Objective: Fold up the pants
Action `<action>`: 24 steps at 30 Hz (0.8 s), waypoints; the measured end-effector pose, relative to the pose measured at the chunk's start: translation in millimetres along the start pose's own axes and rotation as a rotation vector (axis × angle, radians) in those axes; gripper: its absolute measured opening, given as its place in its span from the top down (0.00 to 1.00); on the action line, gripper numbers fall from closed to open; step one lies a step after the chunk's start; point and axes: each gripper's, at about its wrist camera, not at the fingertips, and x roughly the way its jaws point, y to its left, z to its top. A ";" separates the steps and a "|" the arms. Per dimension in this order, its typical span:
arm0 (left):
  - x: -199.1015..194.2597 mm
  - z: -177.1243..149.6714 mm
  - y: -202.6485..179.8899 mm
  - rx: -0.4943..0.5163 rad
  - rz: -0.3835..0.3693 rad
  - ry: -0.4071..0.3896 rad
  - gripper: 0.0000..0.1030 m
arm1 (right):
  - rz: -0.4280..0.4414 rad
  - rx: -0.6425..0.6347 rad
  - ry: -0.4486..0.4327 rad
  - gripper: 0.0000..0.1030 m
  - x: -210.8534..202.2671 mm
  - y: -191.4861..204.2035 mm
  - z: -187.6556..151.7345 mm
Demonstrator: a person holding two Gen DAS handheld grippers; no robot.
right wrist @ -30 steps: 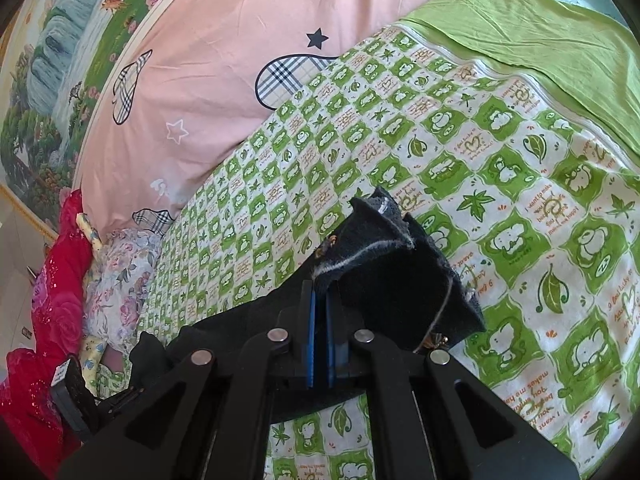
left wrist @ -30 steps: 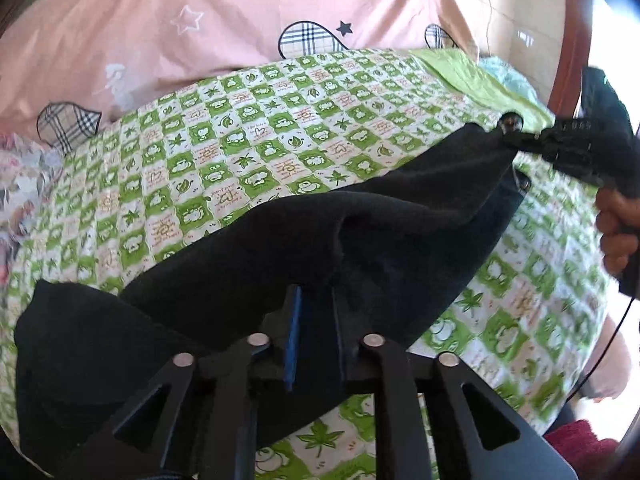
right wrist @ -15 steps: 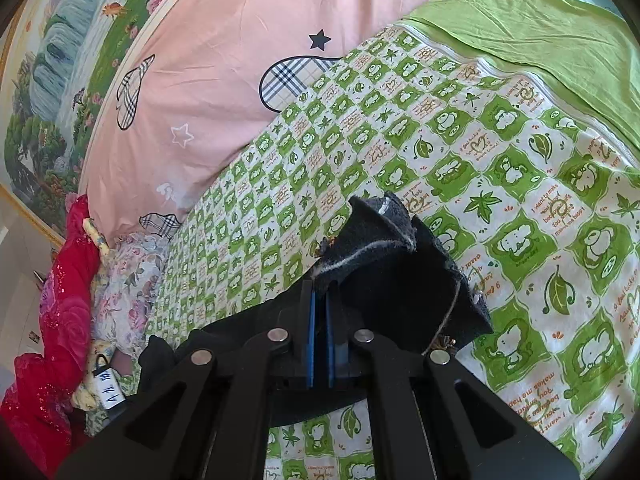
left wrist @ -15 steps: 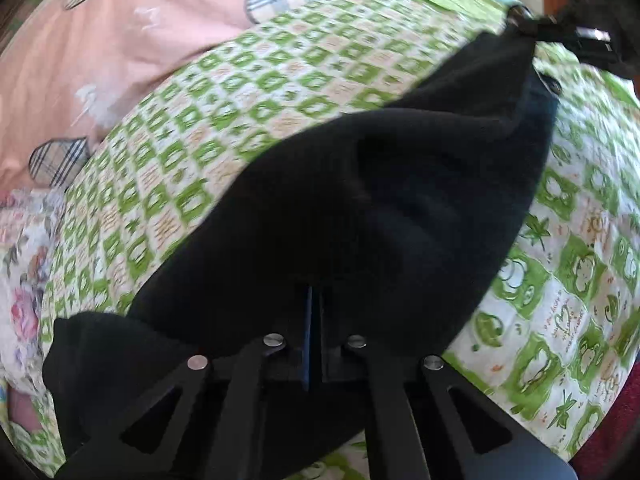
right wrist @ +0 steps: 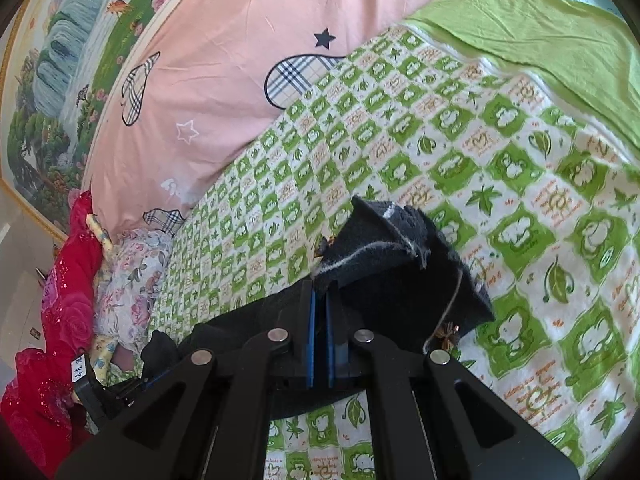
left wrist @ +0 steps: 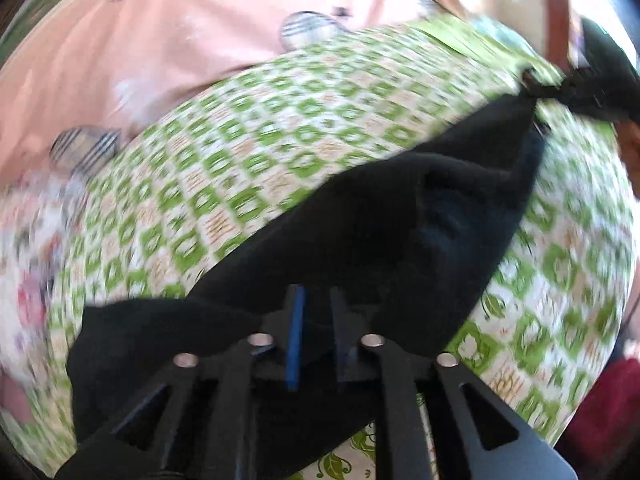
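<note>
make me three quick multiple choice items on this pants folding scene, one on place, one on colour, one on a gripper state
1. What do the pants lie on?
A. a wooden floor
B. a green and white patterned bedsheet
C. a chair

2. What colour are the pants?
A. black
B. red
C. pale blue

3. How does the right hand-held gripper stand?
A. wide open above the sheet
B. shut on nothing
C. shut on a bunched edge of the pants

Key:
1 B, the patterned sheet shows all around the fabric.
2 A, the cloth is black in both views.
3 C, the blue pads press together with cloth pinched between them.
</note>
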 end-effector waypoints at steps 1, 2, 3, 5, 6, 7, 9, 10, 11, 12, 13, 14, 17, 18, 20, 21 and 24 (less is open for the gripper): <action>2.0 1.1 -6.0 0.056 0.000 0.002 0.59 | 0.001 0.001 0.002 0.95 -0.1 0.4 -0.1; 4.8 1.5 -11.9 0.115 -0.002 0.002 0.47 | 0.002 0.003 0.004 0.95 -0.2 0.6 0.8; 6.8 1.1 -15.8 0.168 -0.014 0.010 0.40 | 0.001 0.004 0.005 0.95 -0.8 0.9 1.5; 14.5 0.5 -20.3 0.283 -0.027 0.037 0.40 | 0.002 0.002 0.006 0.95 -1.0 0.6 1.5; 18.3 -0.6 -22.5 0.339 -0.025 0.049 0.41 | -0.001 0.001 0.005 0.95 -1.4 1.0 1.3; 25.3 -1.7 -24.3 0.406 -0.005 0.070 0.42 | -0.005 -0.001 0.004 0.95 -1.3 2.1 1.2; 36.5 -4.6 -25.0 0.477 -0.006 0.116 0.61 | -0.009 0.003 0.005 0.95 -1.3 1.9 0.5; 41.4 -6.2 -24.8 0.504 -0.028 0.140 0.72 | -0.012 0.004 0.007 0.95 -0.7 1.7 0.0; 46.1 -7.8 -24.6 0.524 -0.040 0.166 0.89 | -0.015 0.004 0.009 0.95 0.1 1.8 -0.2; 48.4 -10.6 -25.6 0.547 -0.036 0.172 0.90 | -0.018 0.003 0.012 0.95 0.7 2.1 -0.7; 47.2 -13.3 -26.2 0.563 -0.029 0.158 0.91 | -0.023 0.002 0.014 0.95 1.7 2.8 -0.6; 44.9 -15.6 -26.9 0.570 -0.025 0.148 0.92 | -0.024 -0.001 0.015 0.95 1.9 3.0 0.0; 32.7 -18.0 -18.0 0.517 -0.022 0.118 0.94 | -0.034 -0.017 0.008 0.95 0.9 6.0 2.8; 25.1 -18.0 -11.2 0.487 -0.014 0.104 0.94 | -0.036 -0.021 0.006 0.95 0.6 7.6 4.5; 8.3 -17.5 1.9 0.428 -0.003 0.079 0.94 | -0.028 -0.022 -0.002 0.95 -1.5 8.1 7.0; 1.0 -17.2 8.3 0.399 0.001 0.073 0.94 | -0.028 -0.021 -0.005 0.95 -2.3 7.5 7.6; -15.4 -28.0 19.6 0.337 0.014 0.065 0.94 | -0.052 -0.038 -0.003 0.95 -2.9 2.0 2.4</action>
